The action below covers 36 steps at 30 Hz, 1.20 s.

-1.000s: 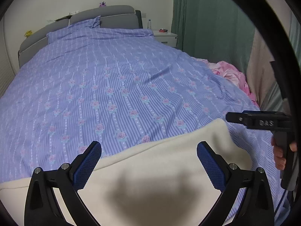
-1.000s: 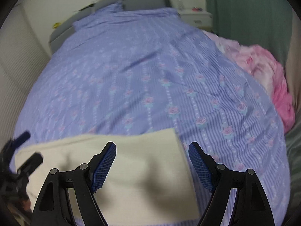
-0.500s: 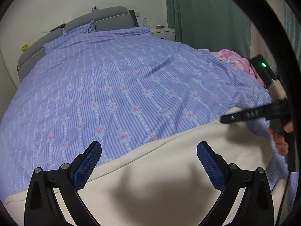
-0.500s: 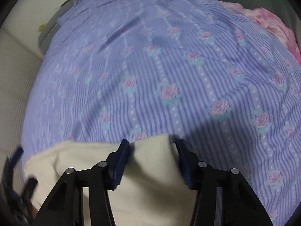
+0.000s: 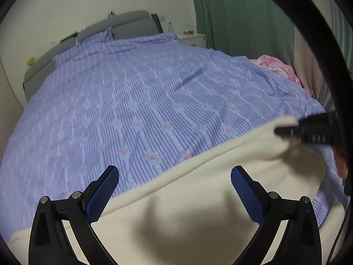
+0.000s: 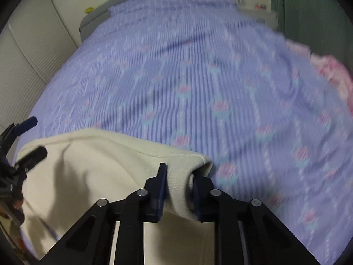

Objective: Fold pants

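The cream pants lie flat at the near end of a big bed. The bed has a purple striped cover with little pink roses on it.

The right gripper has a bunched-up corner of the pants between its blue fingers. The fingers are closing, and both of them press on the cloth. That corner is puffed up off the cover. In the left wrist view the right gripper shows as a dark, blurry shape at the far right edge of the pants.

The left gripper is over the pants with its blue fingers wide apart. It casts a dark shadow on the cloth below. It may not be touching the pants, but this view does not make that clear.

A gray headboard stands at the far end of the bed. A white nightstand is next to it, by a green curtain. Some pink bedding is bunched at the right side of the bed.
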### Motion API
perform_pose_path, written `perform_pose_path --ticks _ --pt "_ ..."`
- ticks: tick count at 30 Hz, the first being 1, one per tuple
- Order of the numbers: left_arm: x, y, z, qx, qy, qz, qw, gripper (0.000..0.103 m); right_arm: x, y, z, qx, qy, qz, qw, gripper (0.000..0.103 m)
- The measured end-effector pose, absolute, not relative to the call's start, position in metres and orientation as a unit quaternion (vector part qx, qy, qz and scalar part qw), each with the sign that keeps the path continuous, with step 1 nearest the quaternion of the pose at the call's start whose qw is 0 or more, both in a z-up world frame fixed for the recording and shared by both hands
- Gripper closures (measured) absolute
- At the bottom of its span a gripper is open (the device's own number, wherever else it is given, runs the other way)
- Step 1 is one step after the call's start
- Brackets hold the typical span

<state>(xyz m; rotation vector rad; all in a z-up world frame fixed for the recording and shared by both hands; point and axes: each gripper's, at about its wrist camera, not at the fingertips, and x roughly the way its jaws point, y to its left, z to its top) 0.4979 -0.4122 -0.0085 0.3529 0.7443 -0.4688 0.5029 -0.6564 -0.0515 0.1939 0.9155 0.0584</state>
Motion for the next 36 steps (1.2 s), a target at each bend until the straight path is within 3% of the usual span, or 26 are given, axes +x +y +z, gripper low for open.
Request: perform_pose_path --ticks 3,6,10,17,18,20,27,36 --pt "0.503 -0.414 -0.005 0.168 0.352 -0.216 0.895 0.0 0.52 -0.669 -0.036 0.095 0.405 -0.065 0.907 0.079" --pt "0.51 -0.414 -0.005 0.161 0.359 -0.207 0.896 0.0 0.535 -0.678 -0.031 0.016 0.396 -0.236 0.887 0.063" --pt "0.509 -0.413 -0.001 0.154 0.349 -0.214 0.899 0.0 0.52 -0.69 -0.027 0.055 0.393 -0.172 0.902 0.06" --pt "0.483 -0.396 0.012 0.143 0.336 -0.224 0.904 0.0 0.456 -0.649 -0.014 0.009 0.369 -0.166 0.914 0.057" --pt "0.472 -0.389 0.019 0.137 0.33 -0.227 0.906 0.0 0.437 -0.638 -0.006 0.0 0.36 -0.168 0.918 0.052" --pt "0.454 -0.381 0.028 0.139 0.325 -0.225 0.908 0.0 0.409 -0.616 0.011 -0.008 0.343 -0.172 0.924 0.034" --pt "0.341 -0.318 0.07 0.134 0.283 -0.237 0.92 0.0 0.285 -0.534 0.069 -0.037 0.292 -0.132 0.946 0.031" --pt "0.216 -0.213 0.11 0.096 0.265 -0.22 0.934 0.0 0.164 -0.424 0.095 -0.037 0.246 -0.058 0.967 0.028"
